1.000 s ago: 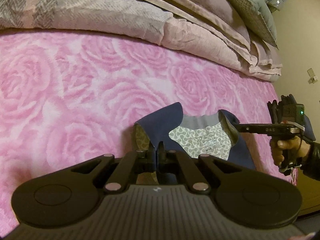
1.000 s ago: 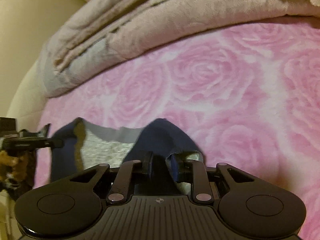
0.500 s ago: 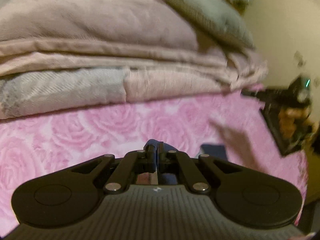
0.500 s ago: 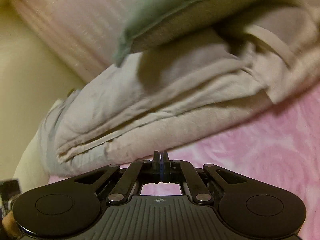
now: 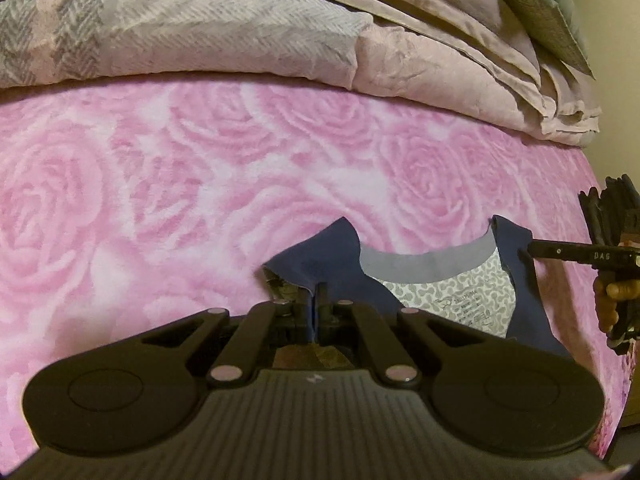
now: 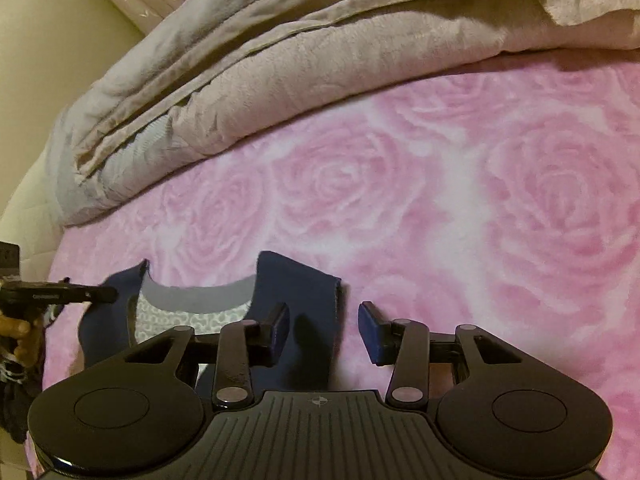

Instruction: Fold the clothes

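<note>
Matte black left gripper [image 5: 315,300] and right gripper [image 6: 323,334], each with a ribbed housing between two round discs. Silver pivot pins on angled linkage arms (four apiece). Blue pads [image 6: 370,332] line the right fingers; white lettering on one finger's side.

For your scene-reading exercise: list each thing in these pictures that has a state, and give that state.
Left gripper: shut on the shirt's shoulder.
Right gripper: open, over the other shoulder.
Shirt: lying on the blanket, neck opening showing its patterned lining.
Blanket: spread flat.
Bedding: folded, stacked behind.
</note>
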The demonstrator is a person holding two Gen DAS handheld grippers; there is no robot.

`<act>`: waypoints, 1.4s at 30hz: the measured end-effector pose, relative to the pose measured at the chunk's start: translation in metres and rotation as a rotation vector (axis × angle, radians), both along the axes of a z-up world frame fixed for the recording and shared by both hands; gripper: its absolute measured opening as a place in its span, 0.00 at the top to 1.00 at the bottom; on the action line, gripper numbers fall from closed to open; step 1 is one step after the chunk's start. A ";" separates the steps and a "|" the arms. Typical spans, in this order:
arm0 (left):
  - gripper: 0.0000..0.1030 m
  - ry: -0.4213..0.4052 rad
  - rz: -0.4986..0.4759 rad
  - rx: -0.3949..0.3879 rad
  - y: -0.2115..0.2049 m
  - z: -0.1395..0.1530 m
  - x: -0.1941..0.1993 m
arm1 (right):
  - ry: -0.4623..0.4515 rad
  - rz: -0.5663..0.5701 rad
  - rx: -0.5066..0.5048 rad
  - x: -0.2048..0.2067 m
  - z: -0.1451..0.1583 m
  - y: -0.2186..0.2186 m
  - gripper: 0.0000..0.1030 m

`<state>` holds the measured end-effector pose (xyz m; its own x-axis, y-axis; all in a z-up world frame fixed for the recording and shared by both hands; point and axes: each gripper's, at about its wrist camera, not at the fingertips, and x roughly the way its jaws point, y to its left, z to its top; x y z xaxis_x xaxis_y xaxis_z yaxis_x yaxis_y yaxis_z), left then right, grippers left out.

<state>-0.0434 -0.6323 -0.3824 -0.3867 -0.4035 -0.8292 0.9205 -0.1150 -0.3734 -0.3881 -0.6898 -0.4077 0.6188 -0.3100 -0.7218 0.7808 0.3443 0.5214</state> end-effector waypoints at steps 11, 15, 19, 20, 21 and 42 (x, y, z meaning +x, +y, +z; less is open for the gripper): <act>1.00 -0.020 -0.005 -0.202 -0.031 0.054 -0.007 | -0.015 -0.059 -0.150 0.003 0.046 -0.030 1.00; 1.00 -0.019 0.035 -0.195 -0.052 0.048 -0.008 | 0.002 -0.102 -0.189 0.005 0.052 -0.050 1.00; 0.88 -0.047 0.090 -0.115 -0.048 0.023 -0.002 | 0.128 -0.083 -0.145 0.021 0.029 -0.054 0.76; 0.88 -0.058 0.102 -0.103 -0.044 0.019 0.001 | 0.150 -0.087 -0.156 0.021 0.026 -0.050 0.49; 0.87 -0.060 0.111 -0.101 -0.037 0.019 0.005 | 0.134 -0.110 -0.166 0.016 0.025 -0.044 0.39; 0.74 0.013 0.149 0.112 0.232 0.018 0.041 | 0.144 -0.206 0.055 -0.063 0.033 0.223 0.39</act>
